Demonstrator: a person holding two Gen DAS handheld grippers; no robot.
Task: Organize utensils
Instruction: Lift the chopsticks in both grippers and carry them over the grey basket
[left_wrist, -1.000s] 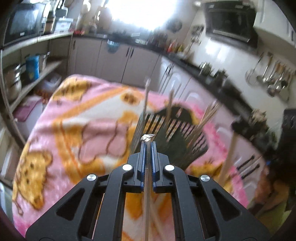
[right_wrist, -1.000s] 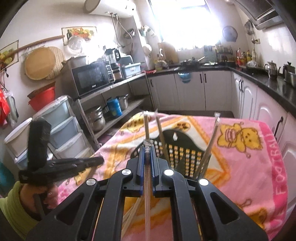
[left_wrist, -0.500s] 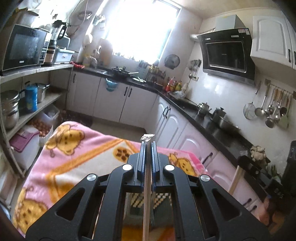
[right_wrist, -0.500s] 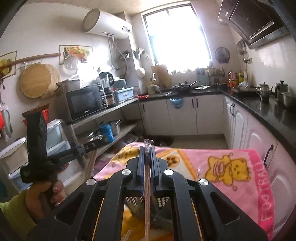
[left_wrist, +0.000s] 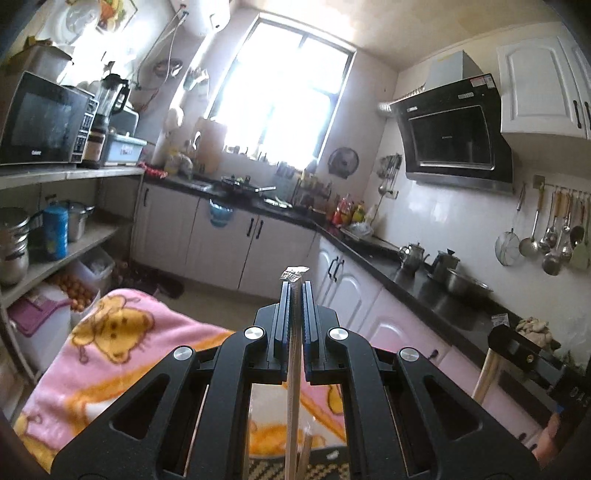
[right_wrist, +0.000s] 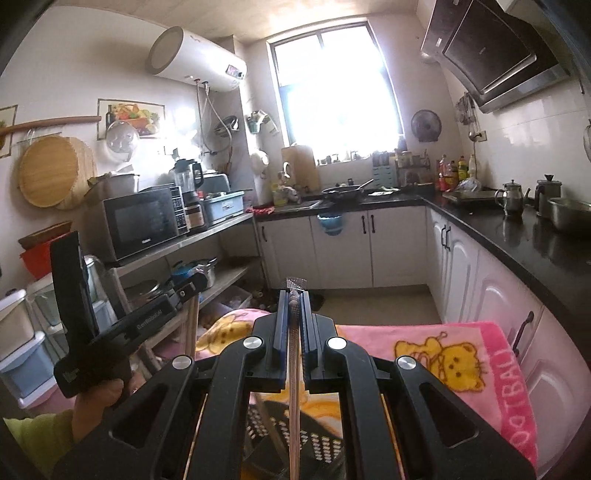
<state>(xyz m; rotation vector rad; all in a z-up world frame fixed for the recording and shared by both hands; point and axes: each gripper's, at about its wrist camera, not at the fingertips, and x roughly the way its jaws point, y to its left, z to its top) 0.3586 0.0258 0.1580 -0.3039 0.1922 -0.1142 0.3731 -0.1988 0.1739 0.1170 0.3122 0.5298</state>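
Chopsticks are what I am handling with both claws. Through the left wrist view, the left claw is pinching shut on a wrapped chopstick, which is running down the centre of the frame from the crinkled wrapper tip at the pads to the bottom edge. I am gripping it near its top, so most of its length is hanging below; my guess is that this helps me steer the low end into a slot. At the bottom centre a sliver of the dark slotted basket is showing, sitting on the tabletop under a pink cartoon blanket at lower left. Beyond it I am looking at a window, cupboards, a black counter on the right and a range hood at upper right.

Through the right wrist view, the right claw is likewise clamping a wrapped chopstick lengthwise, its end dropping towards the basket at bottom centre. At left, a hand in a green sleeve is holding the left claw with its stick hanging down, clear of the basket. The blanket is filling the lower right; a microwave and shelves are lining the left wall.
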